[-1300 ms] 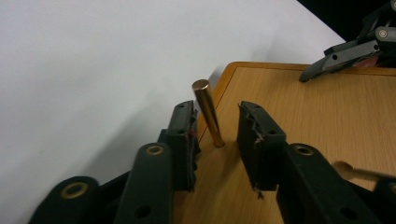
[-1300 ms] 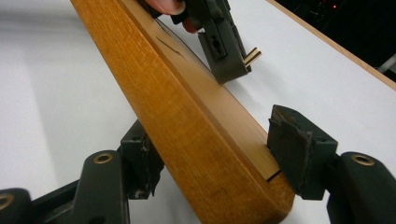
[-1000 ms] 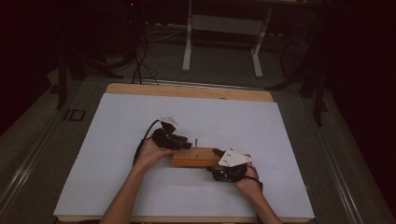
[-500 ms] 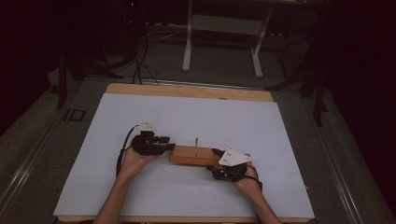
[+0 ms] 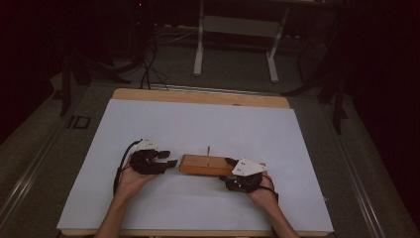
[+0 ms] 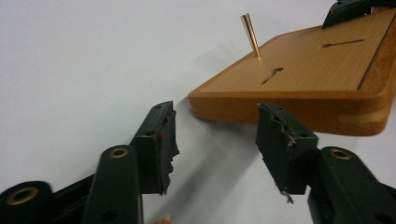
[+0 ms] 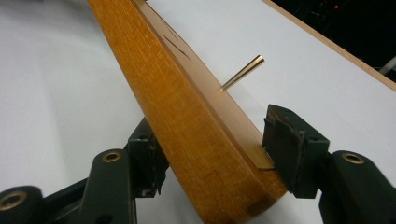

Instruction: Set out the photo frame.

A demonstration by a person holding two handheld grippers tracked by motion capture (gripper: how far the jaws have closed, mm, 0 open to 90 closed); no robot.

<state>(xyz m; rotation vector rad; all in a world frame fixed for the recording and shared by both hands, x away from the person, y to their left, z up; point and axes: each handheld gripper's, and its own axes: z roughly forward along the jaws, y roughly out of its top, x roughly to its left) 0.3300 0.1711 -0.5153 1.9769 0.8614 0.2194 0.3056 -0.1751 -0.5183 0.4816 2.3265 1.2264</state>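
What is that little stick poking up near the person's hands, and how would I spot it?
Find the white sheet covering the table, then the flat wooden block lying between the two hand-held grippers. From the block's top rises a thin brass-coloured pin, leaning slightly and widening toward its tip. It is the one shiny metal piece standing up there; beside it the block has only flat slots.

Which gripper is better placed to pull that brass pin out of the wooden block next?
Left, probably. The left gripper is free, its jaws open just off the wooden block, facing the brass pin. The right gripper is clamped around the block's other end, steadying it.
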